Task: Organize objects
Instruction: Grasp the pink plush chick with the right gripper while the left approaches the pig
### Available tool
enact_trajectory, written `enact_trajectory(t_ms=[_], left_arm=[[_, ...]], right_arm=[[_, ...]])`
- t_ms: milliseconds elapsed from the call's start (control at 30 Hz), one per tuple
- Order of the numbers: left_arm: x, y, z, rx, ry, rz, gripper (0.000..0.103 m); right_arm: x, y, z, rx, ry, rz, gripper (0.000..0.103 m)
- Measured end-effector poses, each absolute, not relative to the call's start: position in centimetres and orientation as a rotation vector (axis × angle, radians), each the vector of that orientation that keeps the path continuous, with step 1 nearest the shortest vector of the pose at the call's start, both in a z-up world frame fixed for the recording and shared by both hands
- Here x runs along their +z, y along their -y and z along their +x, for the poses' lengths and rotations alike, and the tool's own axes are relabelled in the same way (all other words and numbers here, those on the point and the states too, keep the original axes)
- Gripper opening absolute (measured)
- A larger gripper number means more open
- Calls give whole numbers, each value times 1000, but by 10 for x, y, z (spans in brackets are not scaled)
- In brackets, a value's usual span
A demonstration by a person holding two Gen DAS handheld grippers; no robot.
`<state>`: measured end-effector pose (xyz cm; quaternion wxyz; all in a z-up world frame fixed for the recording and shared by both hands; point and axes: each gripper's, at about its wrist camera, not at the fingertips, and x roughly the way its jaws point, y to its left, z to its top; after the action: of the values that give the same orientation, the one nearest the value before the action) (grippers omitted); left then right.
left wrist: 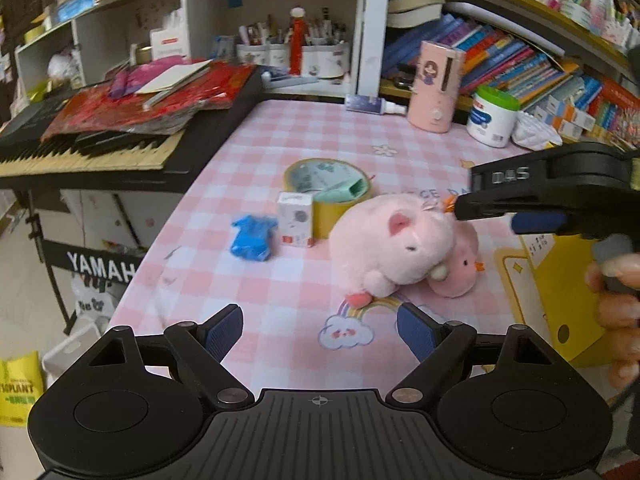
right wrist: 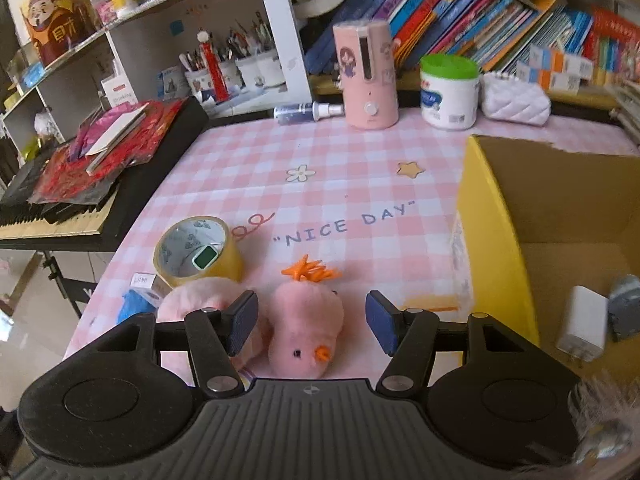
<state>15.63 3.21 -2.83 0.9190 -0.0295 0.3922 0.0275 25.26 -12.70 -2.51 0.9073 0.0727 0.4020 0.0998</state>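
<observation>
A pink chick plush with orange tuft lies on the pink checked tablecloth. My right gripper hangs over it, open, a pad on each side with gaps showing. A pink pig plush leans against the chick. The right gripper reaches in from the right above them. My left gripper is open and holds nothing, short of the pig. A tape roll, a small white box and a blue crumpled item lie behind. The yellow cardboard box stands open at the right.
Inside the box lie a white charger and a grey item. A pink humidifier, green-lidded jar, spray bottle and white pouch line the back. A piano keyboard borders the table's left edge.
</observation>
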Motion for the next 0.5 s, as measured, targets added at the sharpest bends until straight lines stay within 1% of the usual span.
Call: enact_trajectory(t_ms=[267,500], left_arm=[[-30,-22,177,5,-823,-22,87],[-34,-10,191,-46,-845,7,87]], right_arm=[[-51,123,287,212,-965,178,59],[-61,122,306,254,-1012,226,59]])
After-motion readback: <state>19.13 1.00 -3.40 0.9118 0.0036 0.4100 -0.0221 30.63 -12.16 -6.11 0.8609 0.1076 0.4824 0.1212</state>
